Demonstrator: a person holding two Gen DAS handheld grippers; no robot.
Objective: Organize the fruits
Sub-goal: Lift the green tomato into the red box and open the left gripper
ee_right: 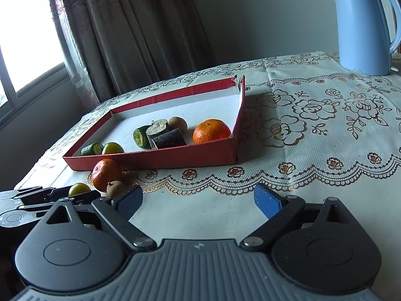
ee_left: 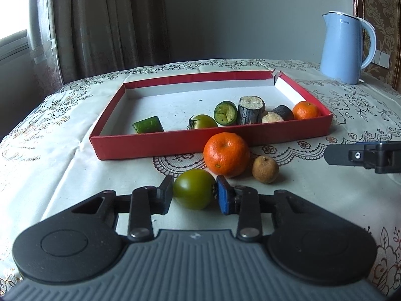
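green tomato [ee_left: 193,188] clamped between left tongs [ee_left: 194,195]

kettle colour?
Pale blue kettle, with a white handle edge; the right wrist view shows it best.

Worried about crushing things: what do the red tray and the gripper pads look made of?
The red tray looks like thin matte cardboard: its far corner is torn and its white inside is stained. The left gripper, shut on the green tomato, has fingers faced with blue, seemingly rubbery pads.
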